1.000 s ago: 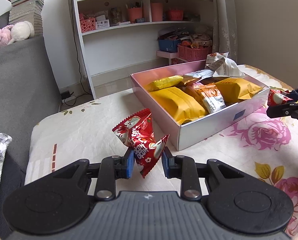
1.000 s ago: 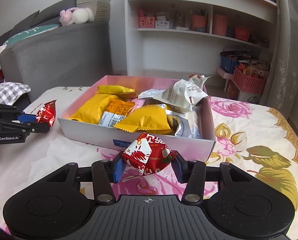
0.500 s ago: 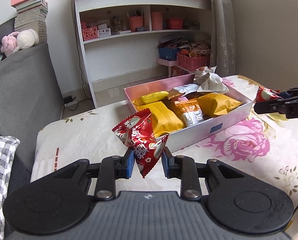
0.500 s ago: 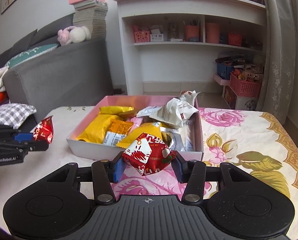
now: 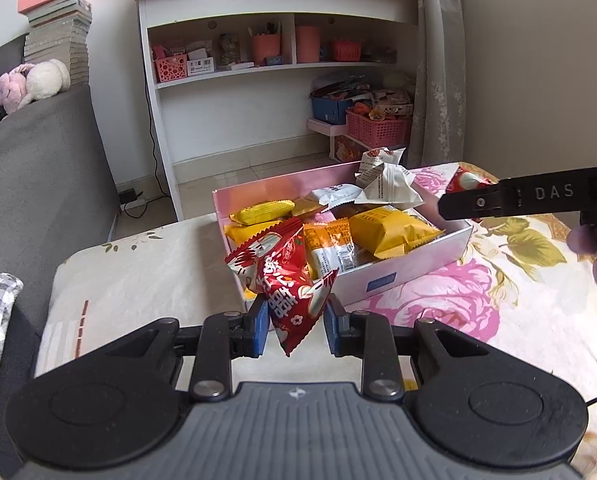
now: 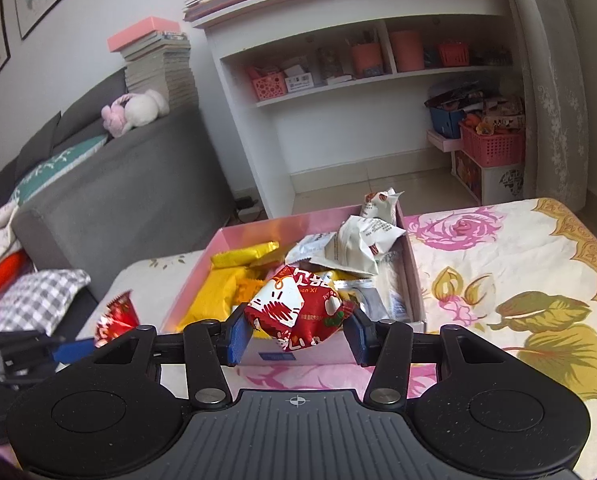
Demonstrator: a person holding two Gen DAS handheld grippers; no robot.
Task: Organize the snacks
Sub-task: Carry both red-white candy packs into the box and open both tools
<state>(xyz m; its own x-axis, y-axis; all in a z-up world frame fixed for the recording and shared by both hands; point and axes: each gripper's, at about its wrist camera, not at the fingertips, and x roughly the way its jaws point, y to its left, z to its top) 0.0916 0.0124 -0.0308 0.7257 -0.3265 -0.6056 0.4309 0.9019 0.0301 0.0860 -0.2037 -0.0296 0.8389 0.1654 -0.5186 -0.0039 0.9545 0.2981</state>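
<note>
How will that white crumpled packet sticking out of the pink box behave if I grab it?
The white packet looks creased and puffy, so probably light and floppy. It sits atop other snacks above the pink box wall, so a nudge might tip it out.

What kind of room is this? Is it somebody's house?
Most likely a living room in someone's home. There is a grey sofa with a plush toy on its back, a white bookshelf holding small baskets and cups, and a flowered cloth on the table.

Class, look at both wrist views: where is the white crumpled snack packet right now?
The white crumpled packet lies in the pink box, piled at its far right corner above the yellow packets.
</note>
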